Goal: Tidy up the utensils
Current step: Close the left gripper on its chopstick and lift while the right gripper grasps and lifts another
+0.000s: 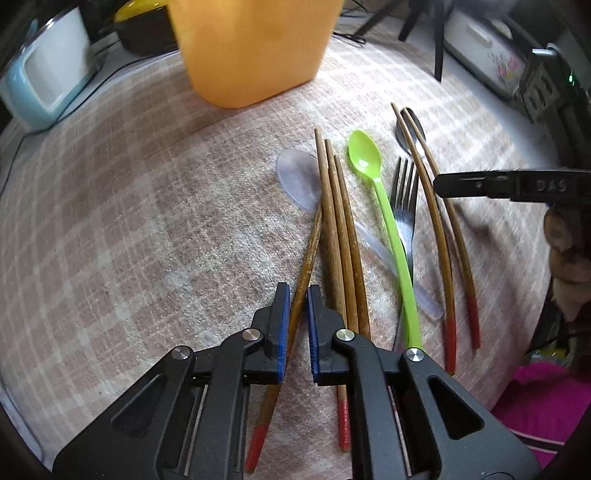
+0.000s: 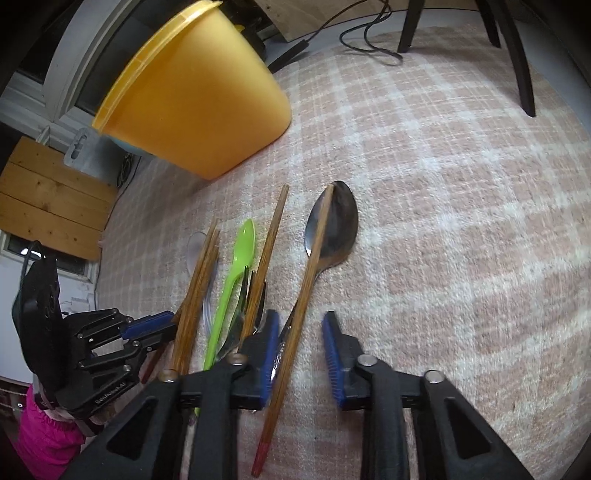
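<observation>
Several wooden chopsticks with red ends lie on the checked cloth [image 1: 147, 221] beside a green plastic spoon [image 1: 365, 155], a clear plastic spoon [image 1: 299, 181], a metal fork [image 1: 404, 192] and a metal spoon [image 2: 336, 225]. An orange container [image 1: 255, 48] stands behind them. My left gripper [image 1: 298, 291] is shut on the leftmost, slanted chopstick [image 1: 312, 251]. My right gripper [image 2: 301, 328] stands open over the rightmost chopstick [image 2: 314, 251]. That chopstick lies along the left pad and across the metal spoon, and the right pad is well clear of it.
A pale blue appliance [image 1: 48, 74] and a black pot with a yellow lid [image 1: 144, 26] stand at the back left, and a white cooker [image 1: 484, 48] at the back right. Chair legs [image 2: 517, 55] and cables [image 2: 369, 40] are beyond the cloth. A pink sleeve [image 1: 546, 402] shows at lower right.
</observation>
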`<state>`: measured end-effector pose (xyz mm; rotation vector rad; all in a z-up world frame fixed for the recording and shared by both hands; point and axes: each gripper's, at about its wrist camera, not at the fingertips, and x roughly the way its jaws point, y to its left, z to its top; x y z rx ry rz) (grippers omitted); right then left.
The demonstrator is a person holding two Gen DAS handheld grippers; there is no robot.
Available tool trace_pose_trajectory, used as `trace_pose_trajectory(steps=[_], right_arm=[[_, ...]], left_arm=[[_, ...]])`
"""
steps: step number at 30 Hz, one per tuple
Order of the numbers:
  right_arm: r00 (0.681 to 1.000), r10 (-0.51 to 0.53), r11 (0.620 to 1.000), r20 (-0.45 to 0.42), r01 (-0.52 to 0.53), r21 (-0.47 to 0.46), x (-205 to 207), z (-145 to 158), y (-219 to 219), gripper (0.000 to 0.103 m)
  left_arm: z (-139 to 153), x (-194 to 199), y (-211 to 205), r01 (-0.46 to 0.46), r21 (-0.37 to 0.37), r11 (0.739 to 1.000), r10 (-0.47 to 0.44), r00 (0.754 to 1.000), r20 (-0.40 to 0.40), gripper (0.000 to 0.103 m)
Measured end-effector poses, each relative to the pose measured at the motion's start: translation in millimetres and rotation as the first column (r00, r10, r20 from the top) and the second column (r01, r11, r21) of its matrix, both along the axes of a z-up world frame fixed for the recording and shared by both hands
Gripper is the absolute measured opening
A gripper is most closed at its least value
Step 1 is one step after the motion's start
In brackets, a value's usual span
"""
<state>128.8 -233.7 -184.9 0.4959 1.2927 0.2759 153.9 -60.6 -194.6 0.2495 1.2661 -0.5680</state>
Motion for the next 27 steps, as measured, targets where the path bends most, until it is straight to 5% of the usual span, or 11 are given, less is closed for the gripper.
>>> trace_pose_trajectory(steps=[3, 14, 27], right_arm=[[1.000, 0.002, 1.000, -0.003, -0.002, -0.011, 4, 1, 2, 0.007], [0.999, 0.011, 1.000, 0.034, -0.011, 0.014, -3, 15, -6, 0.006], [0.990, 0.001, 1.000, 0.140, -0.002, 0.007, -19, 50, -21, 0.004]], left_arm=[[1, -1, 5, -0.017, -0.017, 1.000, 0.017, 1.000, 0.002, 0.007], [22, -10, 39, -0.112, -0.084, 0.990, 0.115, 0.993, 0.025, 0.004], [82, -17, 70, -0.192, -0.234, 0.953, 0.224, 0.967, 0.119, 0.004]])
